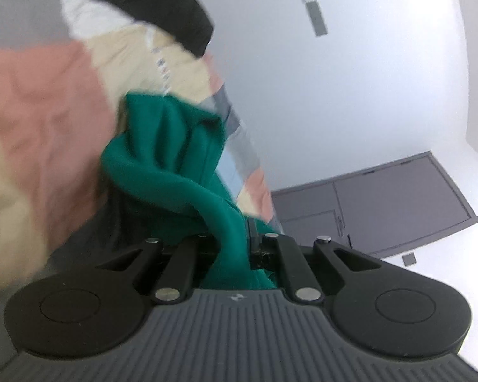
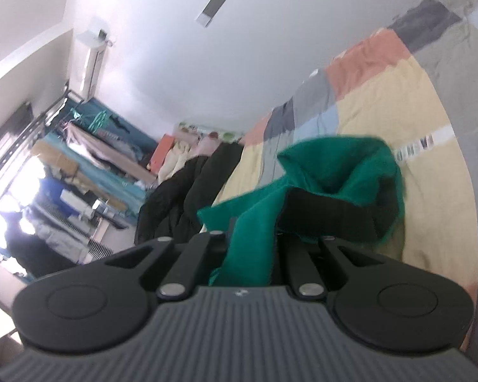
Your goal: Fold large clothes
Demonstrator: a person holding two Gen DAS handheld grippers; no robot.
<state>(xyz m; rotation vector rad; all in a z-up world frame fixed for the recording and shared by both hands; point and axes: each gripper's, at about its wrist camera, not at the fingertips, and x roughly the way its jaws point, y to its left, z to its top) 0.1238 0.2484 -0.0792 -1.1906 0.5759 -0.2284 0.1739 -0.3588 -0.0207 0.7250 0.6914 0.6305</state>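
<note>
A green garment (image 1: 172,159) is seen clamped between the closed jaws of the left hand-held gripper (image 1: 235,248), its fabric bunched and lifted above a patchwork bedspread (image 1: 41,111) of pink, cream and grey. A black garment (image 1: 172,9) lies further up the bed. In the right wrist view, the same green garment (image 2: 334,165) is clamped in the right hand-held gripper (image 2: 255,248), and black clothing (image 2: 191,187) is heaped on the bedspread (image 2: 398,111) to its left.
</note>
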